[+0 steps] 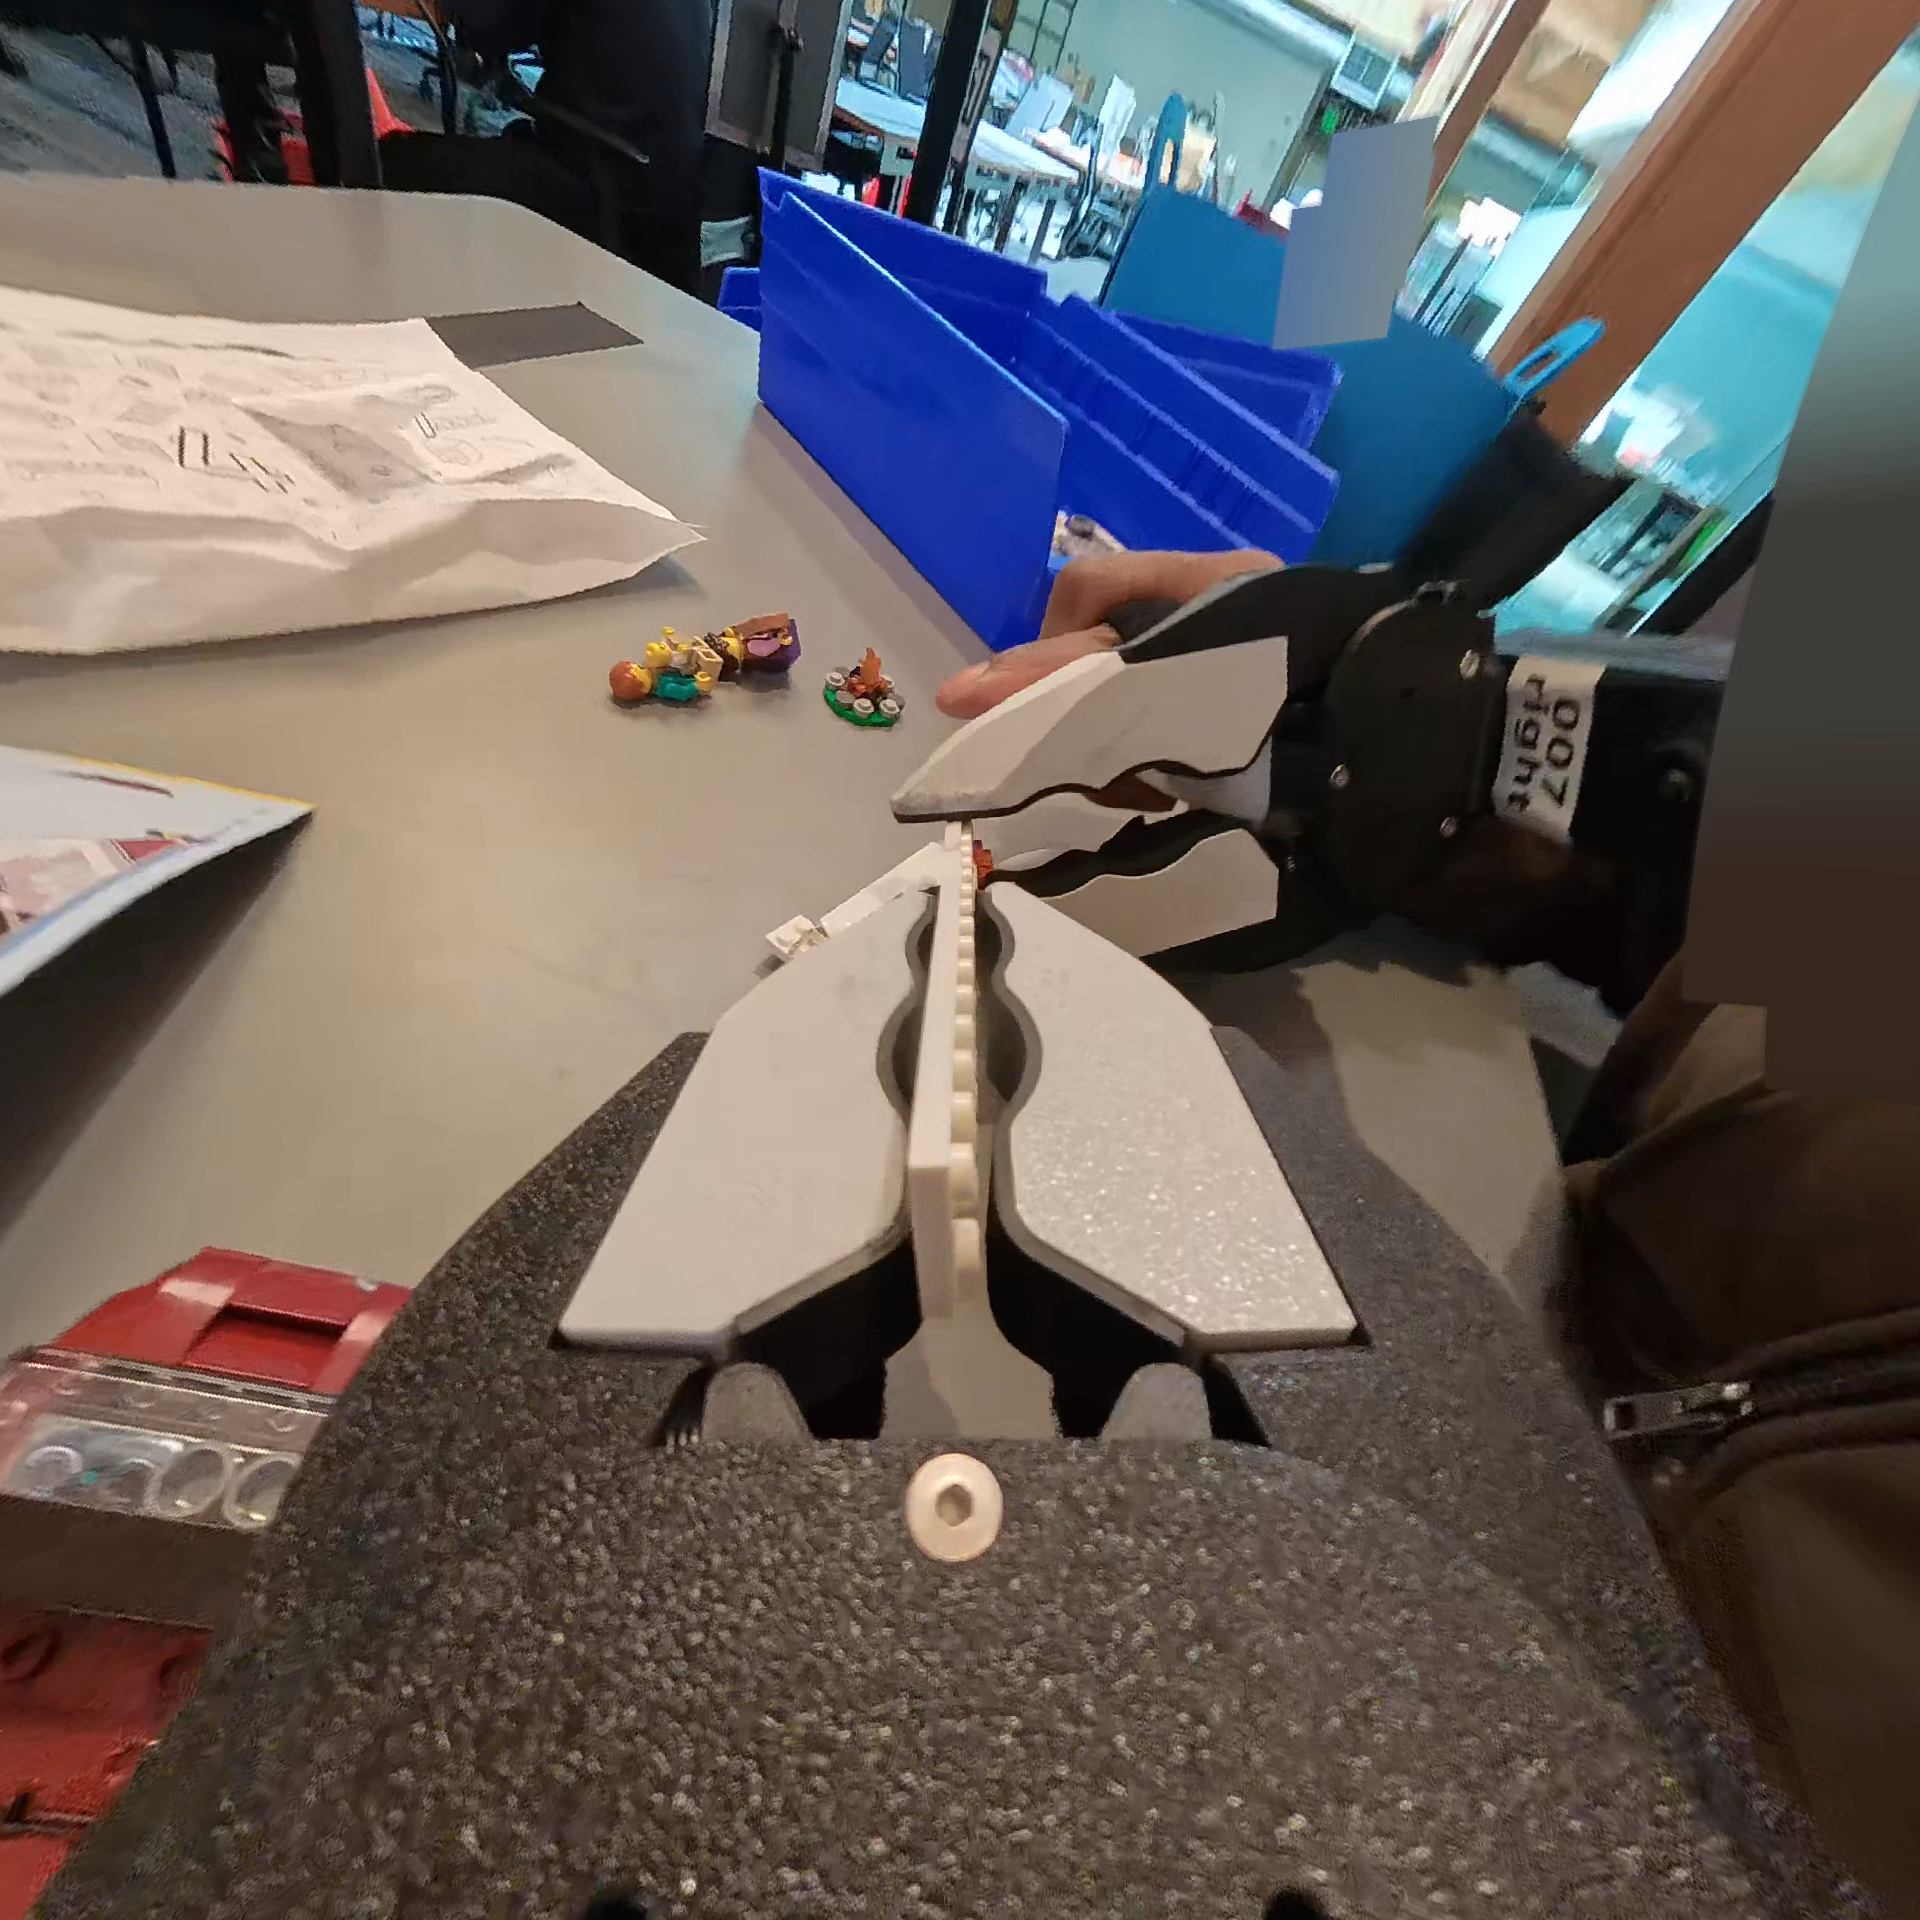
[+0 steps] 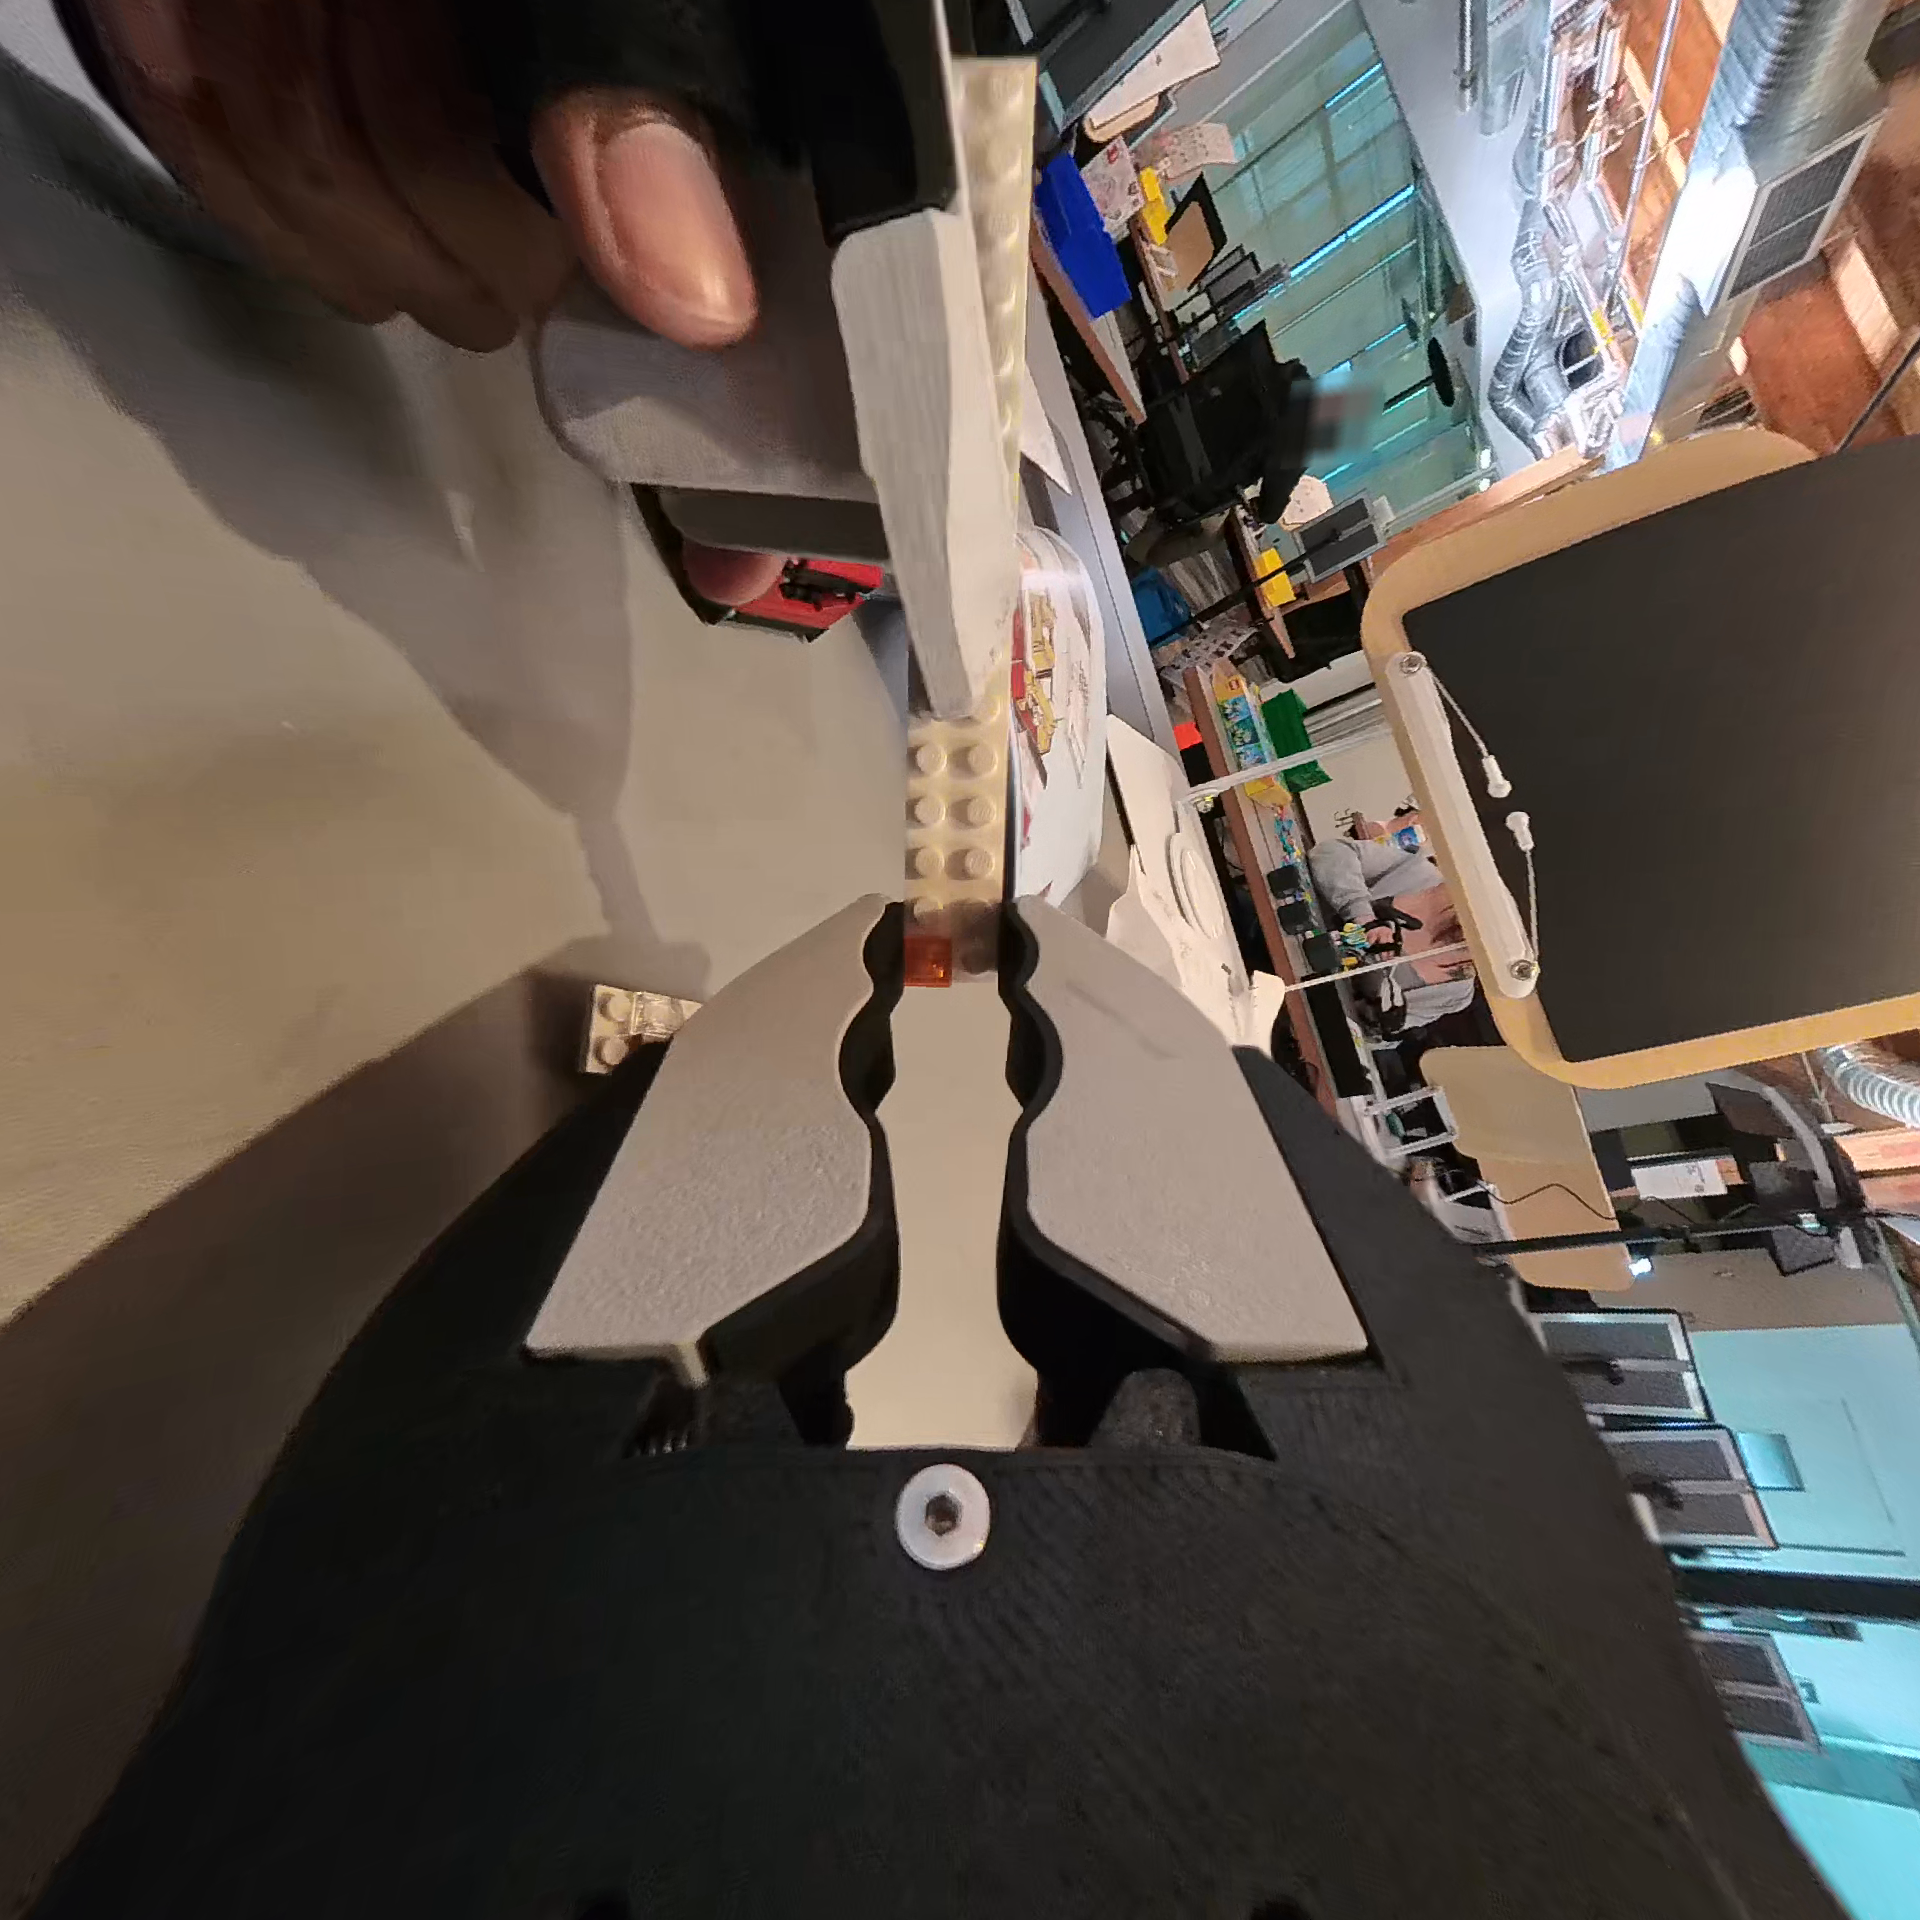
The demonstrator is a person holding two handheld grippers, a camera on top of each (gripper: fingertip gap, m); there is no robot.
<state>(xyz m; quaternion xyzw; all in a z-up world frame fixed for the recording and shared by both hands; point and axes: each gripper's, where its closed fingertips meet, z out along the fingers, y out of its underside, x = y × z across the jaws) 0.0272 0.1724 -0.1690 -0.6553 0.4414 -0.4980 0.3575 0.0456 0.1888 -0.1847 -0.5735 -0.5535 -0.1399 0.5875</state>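
Long white studded plate stood on edge, clamped along its length between the left tongs, studs facing right. Its far end sat between the right tongs, pads pressing its edges. A small orange piece lay on that end.

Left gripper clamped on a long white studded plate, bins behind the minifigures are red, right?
Nearly. The left gripper does clamp the long white studded plate, but the bins behind the minifigures are blue, not red. The left wrist view shows it.
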